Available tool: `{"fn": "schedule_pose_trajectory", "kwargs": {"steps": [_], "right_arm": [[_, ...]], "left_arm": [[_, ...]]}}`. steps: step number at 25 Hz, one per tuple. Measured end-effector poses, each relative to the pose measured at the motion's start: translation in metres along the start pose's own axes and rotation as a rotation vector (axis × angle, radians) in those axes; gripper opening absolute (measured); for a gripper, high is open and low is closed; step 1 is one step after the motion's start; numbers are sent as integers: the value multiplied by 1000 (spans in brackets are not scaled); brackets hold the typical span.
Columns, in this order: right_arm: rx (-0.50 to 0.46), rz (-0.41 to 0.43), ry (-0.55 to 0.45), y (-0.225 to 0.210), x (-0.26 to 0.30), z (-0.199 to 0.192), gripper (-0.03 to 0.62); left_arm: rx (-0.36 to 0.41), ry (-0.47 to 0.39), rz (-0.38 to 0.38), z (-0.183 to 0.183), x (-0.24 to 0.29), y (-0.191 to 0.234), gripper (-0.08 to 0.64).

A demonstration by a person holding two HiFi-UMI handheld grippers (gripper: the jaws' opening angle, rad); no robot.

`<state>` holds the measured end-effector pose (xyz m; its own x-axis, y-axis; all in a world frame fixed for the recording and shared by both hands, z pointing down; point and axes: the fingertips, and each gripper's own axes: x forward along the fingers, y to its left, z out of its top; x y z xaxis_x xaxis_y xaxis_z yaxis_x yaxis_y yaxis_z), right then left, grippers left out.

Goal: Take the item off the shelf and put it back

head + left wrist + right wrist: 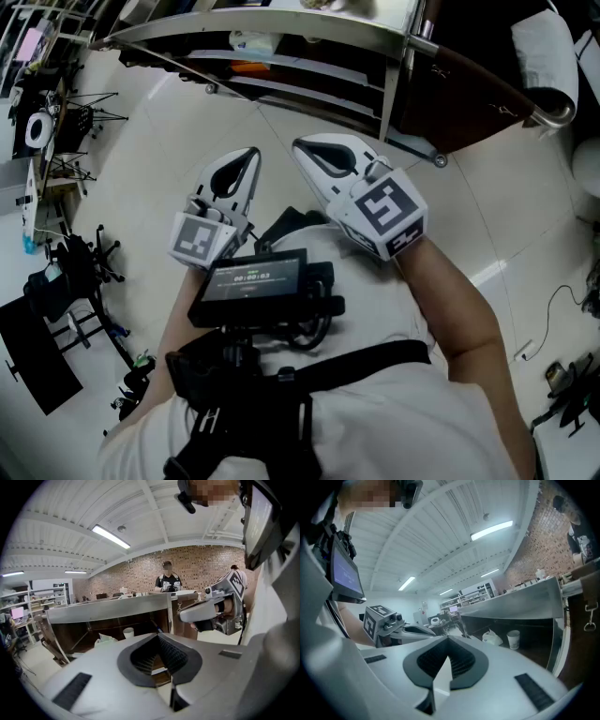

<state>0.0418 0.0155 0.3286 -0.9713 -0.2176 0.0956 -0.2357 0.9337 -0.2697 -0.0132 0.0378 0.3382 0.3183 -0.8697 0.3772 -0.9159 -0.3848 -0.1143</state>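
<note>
A white paper cup (128, 632) (513, 639) and a crumpled white bag (104, 640) (491, 638) sit on a lower board of the dark shelf unit (309, 89), under its grey metal top (108, 611). In the head view the bag (253, 41) lies above an orange thing (249, 67). My left gripper (251, 152) (158, 634) is shut and holds nothing. It hangs in front of my chest, well short of the shelf. Beside it my right gripper (300, 145) (448, 639) is also shut and holds nothing. Each gripper shows in the other's view.
A person (168, 581) stands behind the counter top by a brick wall. Tripods and dark gear (66, 122) stand on the pale floor at the left. A screen (251, 281) is mounted at my chest. A white roll (548, 56) lies at the shelf's right end.
</note>
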Motion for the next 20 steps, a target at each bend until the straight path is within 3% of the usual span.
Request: {"fn": "schedule_pose_trajectory", "kwargs": {"steps": [6, 15, 20], "right_arm": [[23, -13, 45, -5, 7, -11, 8], [3, -119, 72, -37, 61, -6, 8], [3, -168, 97, -49, 96, 1, 8]], "left_arm": [[19, 35, 1, -10, 6, 10, 9], [95, 47, -36, -30, 48, 88, 11], [222, 41, -63, -37, 70, 131, 12]]}}
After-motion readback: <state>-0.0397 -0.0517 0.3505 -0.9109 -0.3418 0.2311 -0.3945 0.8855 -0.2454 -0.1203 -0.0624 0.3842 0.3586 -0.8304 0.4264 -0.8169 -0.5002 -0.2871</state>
